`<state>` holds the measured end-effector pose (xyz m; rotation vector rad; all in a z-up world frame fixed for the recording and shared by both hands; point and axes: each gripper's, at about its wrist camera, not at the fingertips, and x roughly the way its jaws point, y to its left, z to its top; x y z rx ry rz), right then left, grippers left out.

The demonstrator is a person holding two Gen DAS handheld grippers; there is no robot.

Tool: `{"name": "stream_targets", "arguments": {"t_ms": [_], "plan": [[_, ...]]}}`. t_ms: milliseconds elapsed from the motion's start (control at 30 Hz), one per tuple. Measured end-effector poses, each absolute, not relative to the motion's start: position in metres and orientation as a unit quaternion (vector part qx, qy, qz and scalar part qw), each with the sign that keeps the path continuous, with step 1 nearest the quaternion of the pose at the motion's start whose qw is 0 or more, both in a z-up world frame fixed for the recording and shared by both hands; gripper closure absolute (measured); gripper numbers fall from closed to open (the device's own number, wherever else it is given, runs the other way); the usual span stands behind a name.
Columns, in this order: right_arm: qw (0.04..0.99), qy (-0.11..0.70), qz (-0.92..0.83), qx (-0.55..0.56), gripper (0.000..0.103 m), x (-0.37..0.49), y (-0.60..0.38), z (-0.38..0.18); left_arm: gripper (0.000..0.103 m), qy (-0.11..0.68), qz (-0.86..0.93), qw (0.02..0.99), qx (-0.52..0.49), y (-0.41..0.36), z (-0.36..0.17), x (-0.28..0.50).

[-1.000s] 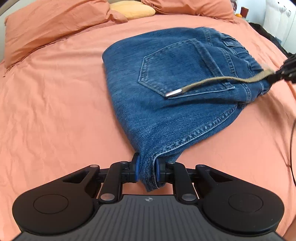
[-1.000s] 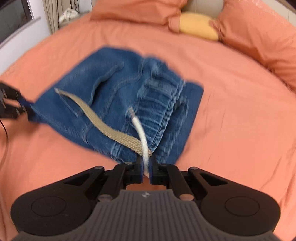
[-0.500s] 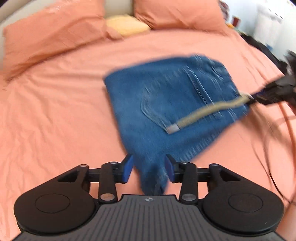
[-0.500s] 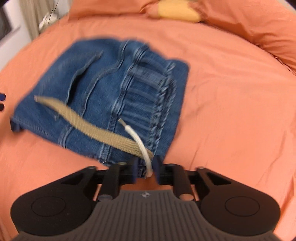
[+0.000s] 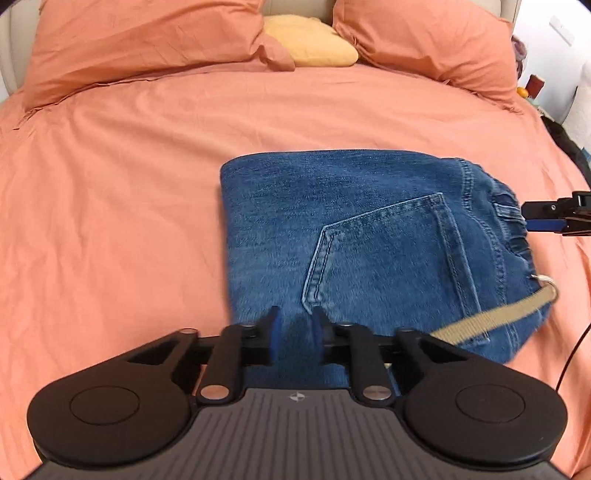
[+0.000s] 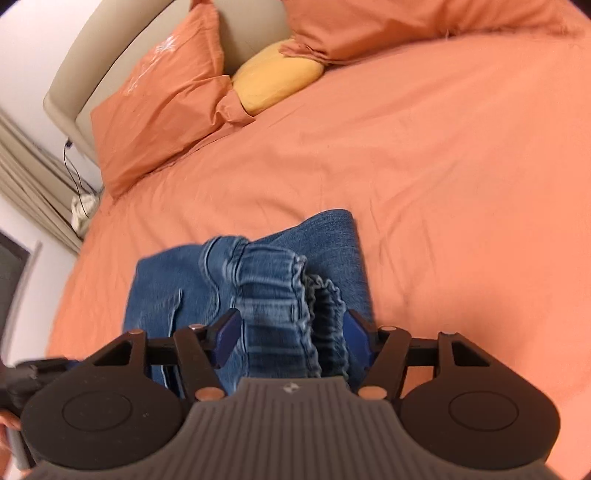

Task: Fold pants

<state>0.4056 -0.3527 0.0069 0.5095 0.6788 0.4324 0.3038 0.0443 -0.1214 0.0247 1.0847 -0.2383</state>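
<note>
Left wrist view: folded jeans (image 5: 369, 236) just beyond closing, empty left hand-held gripper (image 5: 295, 328).

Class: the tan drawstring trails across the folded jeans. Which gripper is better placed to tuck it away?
Probably the left gripper: the drawstring lies just beside its closing jaws, above the jeans.

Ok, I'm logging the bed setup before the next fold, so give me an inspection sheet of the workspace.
Surface: orange bedsheet, wrinkled.
Job's things: blue denim pants, folded into a compact stack, back pocket up; beige woven drawstring trailing off the waistband.
Clutter: nothing seen on the sheet.
Grippers: left gripper closing above the pants; right gripper opening, waistband between the jaws, untouched.
Cables: black cable by the bed's edge.
Surroundings: orange pillows, yellow cushion, beige headboard.
</note>
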Motion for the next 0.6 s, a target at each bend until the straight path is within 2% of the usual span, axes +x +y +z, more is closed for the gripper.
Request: {"name": "stream_targets", "arguments": {"t_ms": [33,67,267,300,333,433,600], "plan": [[0.885,0.331,0.21,0.251,0.05,0.412,-0.352,0.004,0.098,0.517,-0.11,0.849,0.015,0.042,-0.124,0.307],[0.882,0.335,0.212,0.254,0.051,0.418,-0.35,0.001,0.102,0.518,-0.106,0.849,0.02,0.039,-0.126,0.31],[0.857,0.345,0.23,0.304,0.05,0.451,-0.347,-0.022,0.103,0.519,-0.108,0.848,0.019,0.03,-0.133,0.32],[0.854,0.344,0.232,0.315,0.054,0.456,-0.348,-0.025,0.103,0.52,-0.109,0.847,0.015,0.031,-0.134,0.32],[0.849,0.344,0.235,0.325,0.073,0.459,-0.348,-0.028,0.103,0.52,-0.109,0.847,0.012,0.032,-0.133,0.32],[0.866,0.333,0.24,0.285,0.082,0.457,-0.338,-0.02,0.103,0.516,-0.111,0.849,0.008,0.037,-0.13,0.317],[0.91,0.28,0.254,0.171,0.09,0.428,-0.316,0.034,0.103,0.501,-0.102,0.859,0.005,0.048,-0.131,0.309]]}}
